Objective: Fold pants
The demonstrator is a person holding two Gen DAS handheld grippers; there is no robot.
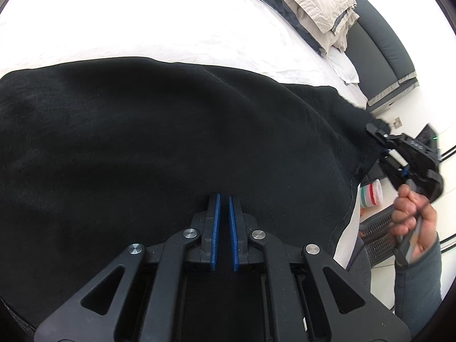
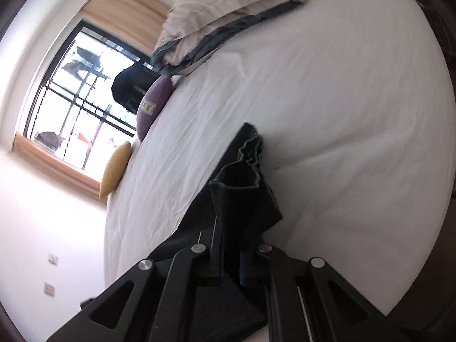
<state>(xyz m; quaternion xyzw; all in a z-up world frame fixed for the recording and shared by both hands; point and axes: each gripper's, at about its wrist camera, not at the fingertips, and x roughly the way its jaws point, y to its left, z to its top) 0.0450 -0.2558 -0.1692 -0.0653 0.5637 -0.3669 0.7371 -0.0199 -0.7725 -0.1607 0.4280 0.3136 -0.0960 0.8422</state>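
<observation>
Here the right gripper (image 2: pixel 232 228) pinches the black pants (image 1: pixel 171 131) on the bed (image 1: pixel 114 22).

My left gripper (image 1: pixel 224 199): matte black linkage arms with triangular cutouts, four round silver pivot screws, ribbed blue pads lining both fingers (image 1: pixel 216 228). Right gripper (image 2: pixel 230 225): same black frame, silver pivots, a sliver of blue pad showing. Right hand (image 1: pixel 410 222) comes out of a grey-blue long sleeve (image 1: pixel 419 279).

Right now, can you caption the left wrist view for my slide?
Left claw shut over black pants on the white bed; right claw pinches their far corner.
</observation>
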